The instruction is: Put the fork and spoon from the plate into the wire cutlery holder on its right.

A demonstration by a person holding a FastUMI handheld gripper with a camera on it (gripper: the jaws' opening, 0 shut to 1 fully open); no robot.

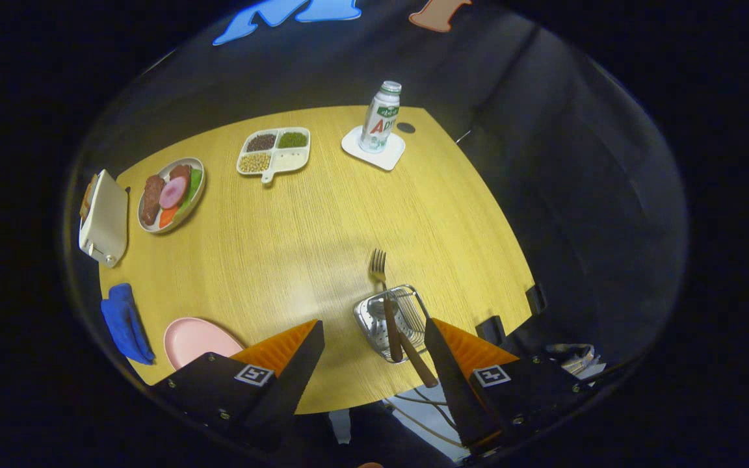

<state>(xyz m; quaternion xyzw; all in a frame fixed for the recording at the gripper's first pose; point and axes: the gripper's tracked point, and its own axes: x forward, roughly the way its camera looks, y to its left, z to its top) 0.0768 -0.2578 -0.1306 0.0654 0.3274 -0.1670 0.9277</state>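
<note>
The wire cutlery holder (393,320) is sitting on the wooden table (309,234) near its front edge, and everything else is being placed from it here. Inside it two wooden-handled pieces are leaning: the fork (384,296) is resting with its tines poking out past the holder's far rim over the table, and a second piece, seemingly the spoon (413,357), is lying with its handle sticking out over the holder's near rim; its working end is hidden down among the wires, so I cannot tell for certain what it is. The gripper (374,354) is hovering above the table with its fingers spread wide apart and clamping nothing, the holder lying between them and slightly ahead. To the left of the holder, beside the left finger, the pink plate (196,338) is lying bare, its near edge being cut off by the gripper body. Further left a blue cloth (125,322) is lying at the table's edge. Well beyond the holder a divided tray (275,154) is holding dark, green and yellow grains in three compartments, the fourth looking pale. A round dish (171,194) to the far left is carrying meat and vegetable pieces, with a toaster (104,218) just beside it. Far behind the holder a bottle (381,117) is standing upright on a white coaster (374,151).
</note>
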